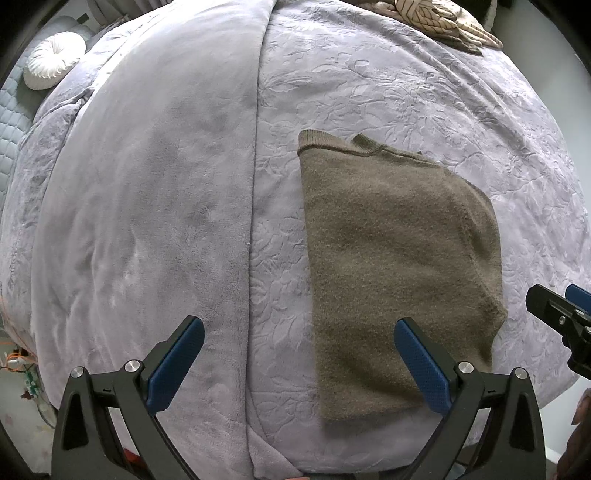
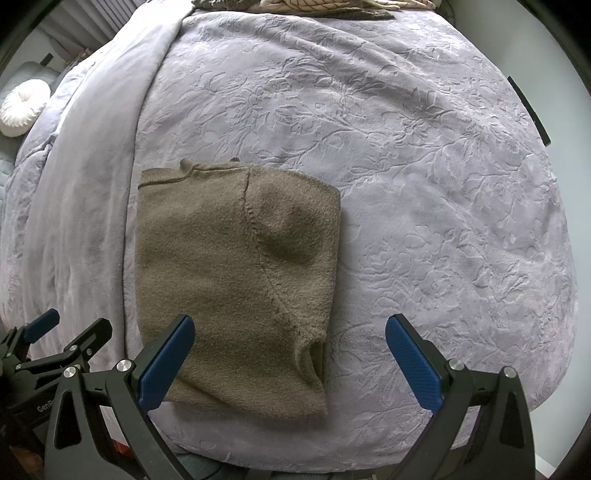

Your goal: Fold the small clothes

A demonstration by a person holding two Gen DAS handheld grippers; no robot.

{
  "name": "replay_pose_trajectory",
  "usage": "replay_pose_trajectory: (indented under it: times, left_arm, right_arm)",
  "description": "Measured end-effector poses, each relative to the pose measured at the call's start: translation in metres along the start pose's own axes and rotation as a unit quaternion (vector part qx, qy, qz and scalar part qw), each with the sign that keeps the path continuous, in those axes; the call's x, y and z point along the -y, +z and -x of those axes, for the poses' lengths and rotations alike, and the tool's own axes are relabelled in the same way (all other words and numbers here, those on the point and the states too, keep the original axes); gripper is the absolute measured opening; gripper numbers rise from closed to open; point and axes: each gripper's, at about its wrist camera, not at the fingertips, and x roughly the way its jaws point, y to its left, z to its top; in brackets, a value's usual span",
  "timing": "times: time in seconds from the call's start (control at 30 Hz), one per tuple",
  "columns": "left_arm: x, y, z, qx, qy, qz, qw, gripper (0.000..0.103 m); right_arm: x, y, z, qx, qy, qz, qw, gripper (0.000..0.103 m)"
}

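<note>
An olive-brown knit sweater [image 1: 399, 266] lies folded into a tall rectangle on the lilac bedspread [image 1: 443, 110]; it also shows in the right wrist view [image 2: 229, 280], with a sleeve seam and armhole showing on top. My left gripper [image 1: 299, 332] is open and empty above the sweater's near left edge. My right gripper [image 2: 290, 332] is open and empty above the sweater's near right corner. The right gripper shows at the right edge of the left view [image 1: 561, 314]; the left gripper shows at the lower left of the right view [image 2: 55, 343].
A heap of striped and beige clothes [image 1: 439, 22] lies at the bed's far edge, also in the right view [image 2: 314, 5]. A plain lilac blanket [image 1: 147, 203] covers the bed's left side. A round white cushion [image 1: 51, 64] lies far left.
</note>
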Motion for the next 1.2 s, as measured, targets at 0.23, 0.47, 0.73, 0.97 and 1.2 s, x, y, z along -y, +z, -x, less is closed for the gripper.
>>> replay_pose_trajectory:
  times: [0.23, 0.47, 0.73, 0.97, 1.2]
  left_arm:
    - [-0.0005, 0.0002, -0.0002, 0.000, 0.000, -0.001, 1.0000, 0.103]
    - [-0.0006, 0.0005, -0.0003, -0.001, 0.000, -0.001, 1.0000, 0.103]
    - [0.0002, -0.0006, -0.0014, -0.003, 0.001, 0.001, 1.0000, 0.103]
    - [0.0001, -0.0004, -0.0020, -0.003, 0.000, 0.001, 1.0000, 0.103]
    - [-0.0013, -0.0007, -0.0036, -0.005, -0.001, 0.000, 1.0000, 0.103]
  right_arm:
    - [0.0001, -0.0016, -0.0008, 0.000, -0.001, 0.001, 1.000, 0.103]
    - [-0.0001, -0.0005, -0.0010, -0.001, -0.001, 0.002, 1.000, 0.103]
    - [-0.0009, -0.0016, -0.0015, -0.001, -0.001, 0.002, 1.000, 0.103]
    - [-0.0012, -0.0012, -0.0019, -0.002, -0.002, 0.002, 1.000, 0.103]
    - [-0.0021, 0.0002, -0.0023, -0.002, -0.002, 0.003, 1.000, 0.103]
